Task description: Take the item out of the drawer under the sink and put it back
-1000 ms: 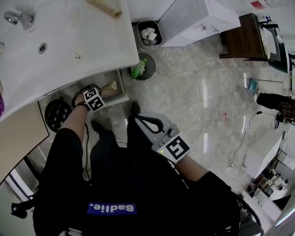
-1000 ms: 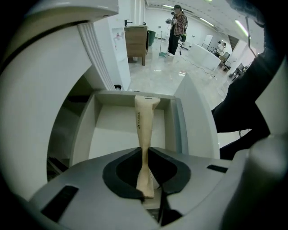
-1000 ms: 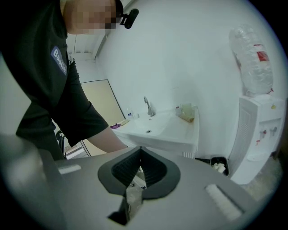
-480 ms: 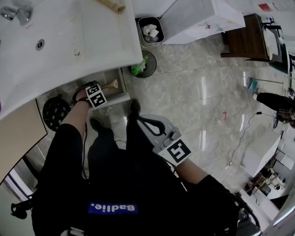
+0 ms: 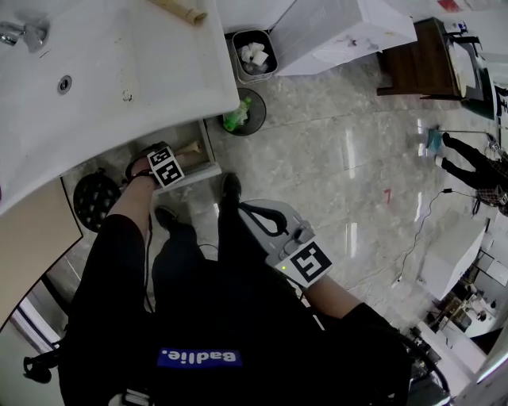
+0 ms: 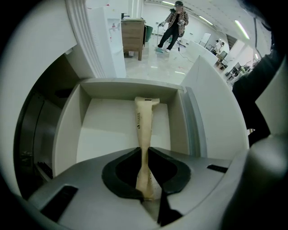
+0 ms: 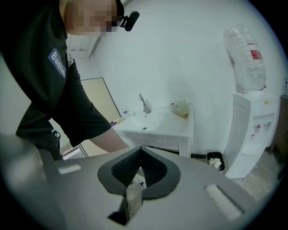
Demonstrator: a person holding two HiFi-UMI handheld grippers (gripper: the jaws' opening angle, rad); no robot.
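A pale wooden stick-shaped item [image 6: 144, 121] lies lengthwise in the open white drawer [image 6: 130, 83] under the sink [image 5: 119, 63]. My left gripper [image 6: 145, 155] points straight down into the drawer and is shut on the item's near end. In the head view the left gripper [image 5: 168, 161] shows mostly as its marker cube at the drawer [image 5: 209, 155], with the item [image 5: 189, 147] jutting from it. My right gripper [image 5: 248, 209] hangs over the person's dark-clothed legs. In its own view the right gripper [image 7: 140, 153] has its jaws together with nothing between them.
A bin with paper [image 5: 254, 55] and a round bin holding something green [image 5: 242, 115] stand by the sink's right corner. A black round object [image 5: 95, 198] sits left of the drawer. Another wooden piece [image 5: 178, 9] lies on the sink top. A water dispenser [image 7: 252, 130] stands further right.
The left gripper has sunk a little into the drawer with the item still in its jaws. The right gripper has stayed where it was.
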